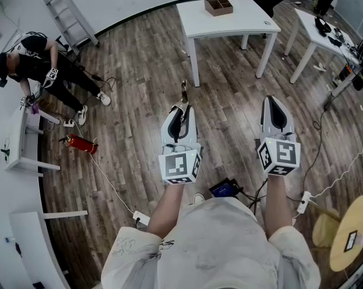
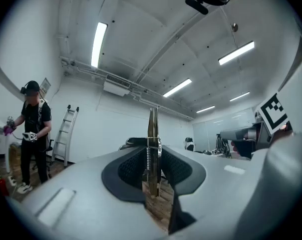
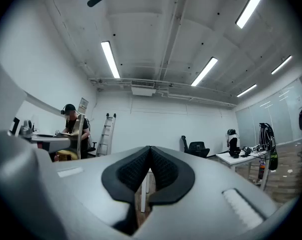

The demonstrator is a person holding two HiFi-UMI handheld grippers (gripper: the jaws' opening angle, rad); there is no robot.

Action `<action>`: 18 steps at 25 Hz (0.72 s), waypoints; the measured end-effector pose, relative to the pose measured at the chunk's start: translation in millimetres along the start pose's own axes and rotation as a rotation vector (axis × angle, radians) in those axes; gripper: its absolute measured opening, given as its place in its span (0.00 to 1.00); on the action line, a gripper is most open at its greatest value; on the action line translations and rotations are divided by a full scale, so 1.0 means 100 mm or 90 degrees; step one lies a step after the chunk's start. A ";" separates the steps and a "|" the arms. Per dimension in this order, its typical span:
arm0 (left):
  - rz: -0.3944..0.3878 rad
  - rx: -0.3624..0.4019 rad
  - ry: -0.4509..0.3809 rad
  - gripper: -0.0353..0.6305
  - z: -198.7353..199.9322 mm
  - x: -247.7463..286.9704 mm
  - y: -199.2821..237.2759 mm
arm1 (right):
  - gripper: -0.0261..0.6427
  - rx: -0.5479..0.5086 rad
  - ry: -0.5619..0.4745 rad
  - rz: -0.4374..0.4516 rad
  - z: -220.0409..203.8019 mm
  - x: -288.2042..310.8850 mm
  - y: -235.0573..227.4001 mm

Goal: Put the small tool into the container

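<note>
A small metal tool with a spring sticks up out of my left gripper, which is shut on it. In the left gripper view the tool stands upright between the black pads, its thin blade rising above the jaws. My right gripper is held level beside it. Its pads meet with nothing between them. The container, a brown open box, sits on a white table far ahead of both grippers. Both are held out over the wooden floor.
A second white table with loose gear stands at the right. A ladder leans on the far wall. A person in black works at the left, near a red extinguisher. Cables and a round wooden stool lie near my feet.
</note>
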State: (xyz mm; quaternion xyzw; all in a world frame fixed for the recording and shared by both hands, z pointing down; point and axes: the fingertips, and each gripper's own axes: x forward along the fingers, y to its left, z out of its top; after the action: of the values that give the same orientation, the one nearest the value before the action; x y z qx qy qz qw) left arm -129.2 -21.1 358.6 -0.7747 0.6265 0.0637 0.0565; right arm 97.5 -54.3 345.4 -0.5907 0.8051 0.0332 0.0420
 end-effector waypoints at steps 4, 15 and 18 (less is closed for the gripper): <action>0.001 0.000 0.001 0.21 -0.01 0.00 0.02 | 0.04 -0.001 0.000 -0.003 -0.01 0.00 -0.01; -0.007 0.000 0.008 0.21 -0.05 0.06 -0.01 | 0.04 0.006 -0.001 -0.011 -0.06 0.00 -0.04; -0.009 0.000 0.010 0.21 -0.07 0.10 -0.02 | 0.04 0.013 -0.001 -0.017 -0.09 0.01 -0.09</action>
State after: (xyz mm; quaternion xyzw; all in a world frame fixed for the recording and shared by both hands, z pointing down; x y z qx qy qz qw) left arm -124.8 -31.6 363.6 -0.7797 0.6213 0.0571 0.0520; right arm 105.6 -58.4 354.5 -0.6007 0.7976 0.0250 0.0493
